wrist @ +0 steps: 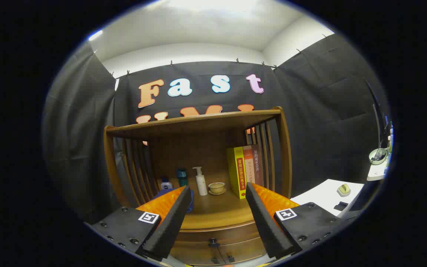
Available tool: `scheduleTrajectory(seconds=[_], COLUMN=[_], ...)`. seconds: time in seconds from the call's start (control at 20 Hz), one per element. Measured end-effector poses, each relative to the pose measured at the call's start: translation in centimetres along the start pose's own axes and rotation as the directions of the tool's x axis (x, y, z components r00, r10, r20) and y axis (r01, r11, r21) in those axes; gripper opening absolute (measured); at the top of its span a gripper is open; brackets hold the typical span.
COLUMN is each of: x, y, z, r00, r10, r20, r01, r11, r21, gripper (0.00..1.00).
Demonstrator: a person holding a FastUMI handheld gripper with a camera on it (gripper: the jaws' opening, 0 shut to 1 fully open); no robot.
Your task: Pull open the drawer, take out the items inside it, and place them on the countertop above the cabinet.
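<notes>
My gripper point(218, 193) is open, its two orange fingers with black pads point(174, 218) spread wide with nothing between them. Below and between the fingers stands a wooden cabinet with a shut drawer point(217, 234) that has a small dark knob point(213, 243) at its middle. Under it are two cabinet doors with small knobs. The countertop point(219, 211) above the drawer runs between the fingers and lies just ahead of them. What is inside the drawer is hidden.
On the countertop stand a white pump bottle point(200, 181), a cup on a saucer point(217, 188), a teal bottle point(182, 177), a small white-blue bottle point(166, 183), upright books point(244, 170) and a blue item behind the left finger. A shelf point(195, 124) spans above. A white table point(328, 196) stands to the right.
</notes>
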State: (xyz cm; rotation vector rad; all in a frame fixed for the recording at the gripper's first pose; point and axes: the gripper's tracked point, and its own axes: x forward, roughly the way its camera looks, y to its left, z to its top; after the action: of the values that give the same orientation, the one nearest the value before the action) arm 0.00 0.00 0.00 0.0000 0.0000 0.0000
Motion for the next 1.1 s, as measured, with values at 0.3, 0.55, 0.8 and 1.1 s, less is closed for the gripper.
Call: scheduleTrajectory(seconds=[0.3,0.55,0.8,1.1], x=[0.2,0.0,-0.4,-0.3], y=[2.1,4.0,3.1,2.5], z=[1.3,1.1,0.3,-0.7], r00=[1.0,0.998,0.999,0.999], r10=[0.018,0.056,0.043,0.038], r20=[0.003,-0.013,-0.023,-0.015], r01=[-0.018,-0.057,-0.045,-0.038], r11=[0.998,0.995,0.997,0.998], r21=[-0.058,-0.087,-0.065,-0.058], gripper=[0.98,0.98,0.98,0.98])
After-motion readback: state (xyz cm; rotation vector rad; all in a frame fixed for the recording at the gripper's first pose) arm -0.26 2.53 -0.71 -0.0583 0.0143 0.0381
